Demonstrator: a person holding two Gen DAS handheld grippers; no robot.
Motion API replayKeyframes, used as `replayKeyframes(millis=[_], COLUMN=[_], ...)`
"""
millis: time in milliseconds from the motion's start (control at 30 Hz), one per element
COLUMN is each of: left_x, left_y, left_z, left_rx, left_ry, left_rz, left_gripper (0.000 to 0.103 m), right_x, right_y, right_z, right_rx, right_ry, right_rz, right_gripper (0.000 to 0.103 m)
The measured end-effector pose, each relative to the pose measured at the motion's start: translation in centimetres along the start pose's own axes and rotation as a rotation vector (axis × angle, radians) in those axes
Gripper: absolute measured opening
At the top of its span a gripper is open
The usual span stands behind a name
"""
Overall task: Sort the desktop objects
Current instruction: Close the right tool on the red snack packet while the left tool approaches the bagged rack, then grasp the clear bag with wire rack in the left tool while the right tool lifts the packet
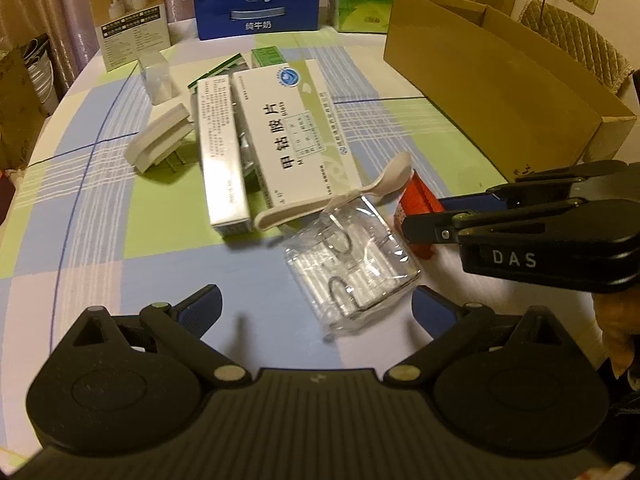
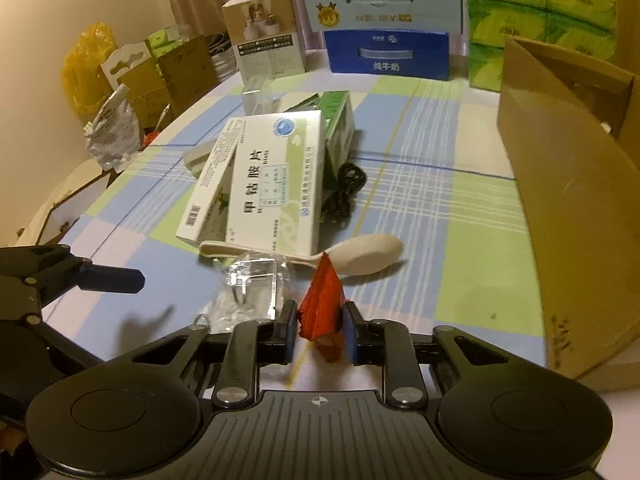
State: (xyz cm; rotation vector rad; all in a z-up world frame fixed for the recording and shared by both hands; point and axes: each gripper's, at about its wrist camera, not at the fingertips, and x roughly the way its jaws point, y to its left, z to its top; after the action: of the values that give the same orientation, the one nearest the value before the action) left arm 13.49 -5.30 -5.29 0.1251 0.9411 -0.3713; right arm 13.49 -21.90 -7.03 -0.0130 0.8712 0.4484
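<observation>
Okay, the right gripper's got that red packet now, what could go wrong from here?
1. The right gripper pinches the red packet only at its lower part, so it may slip or twist when lifted.
2. The spoon lies just behind the packet's tip, partly over the clear plastic pack; lifting could nudge it.
3. The open left gripper sits close by, so the two could bump.

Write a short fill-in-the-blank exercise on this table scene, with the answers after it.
1. The right gripper is shut on a ____ packet.
2. The left gripper is ____, its jaws on either side of the clear plastic pack.
3. The beige spoon lies in front of the white ____ box.

Answers: red; open; medicine
</observation>
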Motion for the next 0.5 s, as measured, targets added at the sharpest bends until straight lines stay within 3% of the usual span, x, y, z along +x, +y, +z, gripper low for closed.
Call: replayKeyframes(millis=[300, 500], left_x=[1.5, 3.1], left_y=[-1.5, -2.3], left_z=[0.7, 0.8], left_rx=[-0.036, -0.115], left_ry=[-0.033, -0.021], left_rz=[-0.023, 0.019], left_gripper=[0.097, 0.089], right_x=[-1.9, -2.2], right_y=[-1.8, -2.2], right_z=[-0.6, -0.8], right_rx=[0.018, 0.026], right_ry=[-0.033, -0.037], right_rz=[-0.050, -0.054], right_gripper=[0.017, 0.017])
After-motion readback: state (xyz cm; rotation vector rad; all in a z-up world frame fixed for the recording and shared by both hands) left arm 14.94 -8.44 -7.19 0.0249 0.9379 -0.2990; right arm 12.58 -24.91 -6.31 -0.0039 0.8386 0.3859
